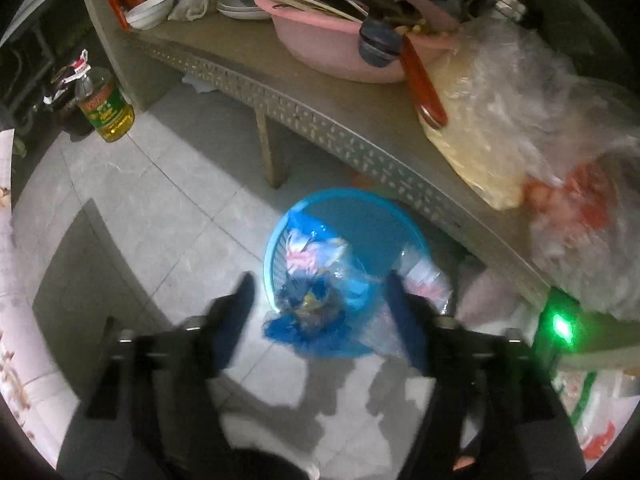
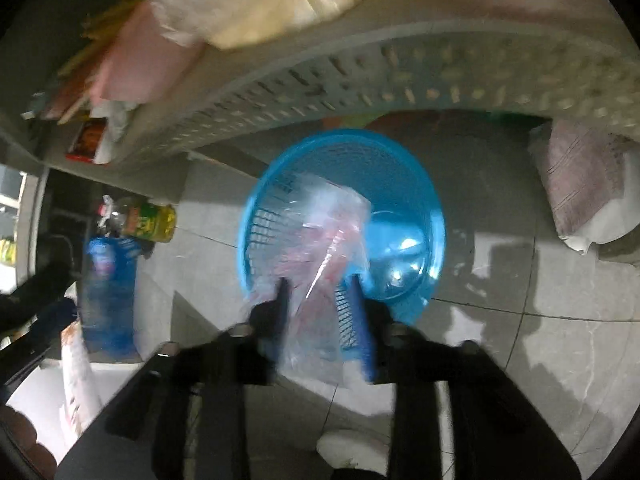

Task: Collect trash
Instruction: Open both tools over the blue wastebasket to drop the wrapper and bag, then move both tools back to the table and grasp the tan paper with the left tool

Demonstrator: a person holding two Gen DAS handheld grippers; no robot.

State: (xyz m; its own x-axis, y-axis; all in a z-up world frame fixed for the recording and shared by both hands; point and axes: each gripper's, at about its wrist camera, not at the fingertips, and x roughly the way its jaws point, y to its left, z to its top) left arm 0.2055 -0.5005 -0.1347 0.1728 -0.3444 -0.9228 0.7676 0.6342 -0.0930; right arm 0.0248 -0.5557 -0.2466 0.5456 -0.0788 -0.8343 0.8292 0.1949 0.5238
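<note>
A blue plastic basket stands on the tiled floor under the table edge; it also shows in the right wrist view. In the left wrist view a blue plastic bag with scraps hangs over the basket's near rim, free between the fingers of my open left gripper. A clear wrapper with pink print lies inside. My right gripper is above the basket's near rim, and a clear plastic bag with red print hangs loosely between its parted fingers.
A beige plastic table carries a pink basin of utensils, bowls, and plastic bags of food. An oil bottle stands on the floor at left. A blue water jug and a sack flank the basket.
</note>
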